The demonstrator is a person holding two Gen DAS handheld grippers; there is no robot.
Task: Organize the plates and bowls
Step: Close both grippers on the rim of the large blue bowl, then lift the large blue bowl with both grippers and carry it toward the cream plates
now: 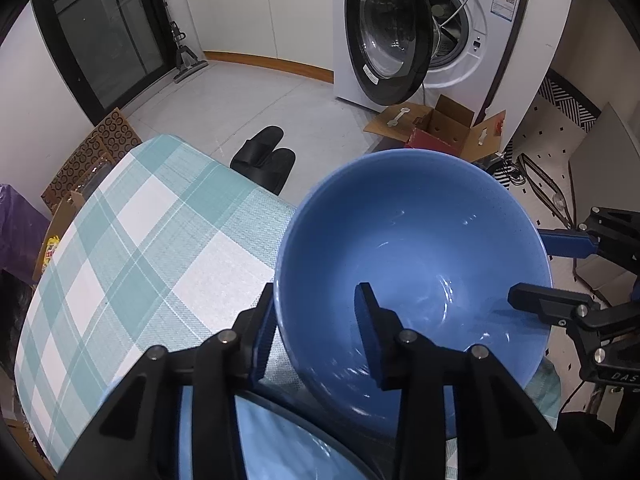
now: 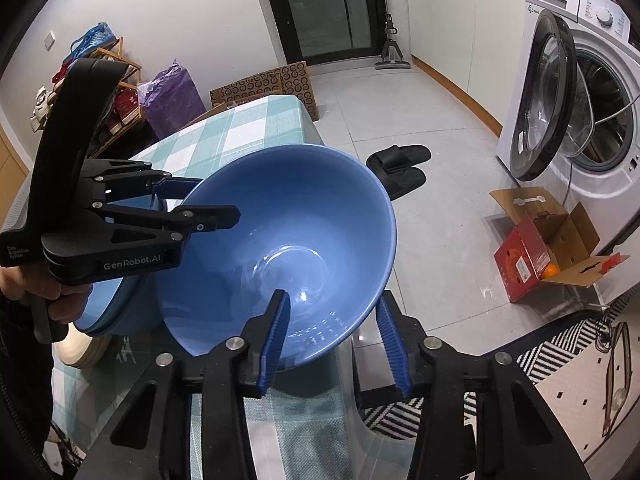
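A large blue bowl (image 1: 420, 240) (image 2: 300, 208) sits at the corner of a table with a teal-and-white checked cloth (image 1: 140, 240) (image 2: 248, 128). My left gripper (image 1: 316, 286) (image 2: 216, 200) straddles the bowl's left rim. Its outer pad lies against the outside wall and its other finger is inside, so it is shut on the bowl. My right gripper (image 2: 333, 294) (image 1: 526, 266) straddles the right rim with one finger inside. A slim gap shows beside its outer pad, so it is open. A second blue dish (image 2: 120, 312) (image 1: 272, 448) rests on a cream plate (image 2: 76, 350) beside the bowl.
The table edge drops to a tiled floor just past the bowl. Black slippers (image 1: 264, 156) (image 2: 400, 164) lie there, with an open cardboard box (image 1: 440, 128) (image 2: 540, 248) and a washing machine whose door (image 1: 384, 36) (image 2: 548, 96) hangs open. A person's hand (image 2: 60, 292) holds the left gripper.
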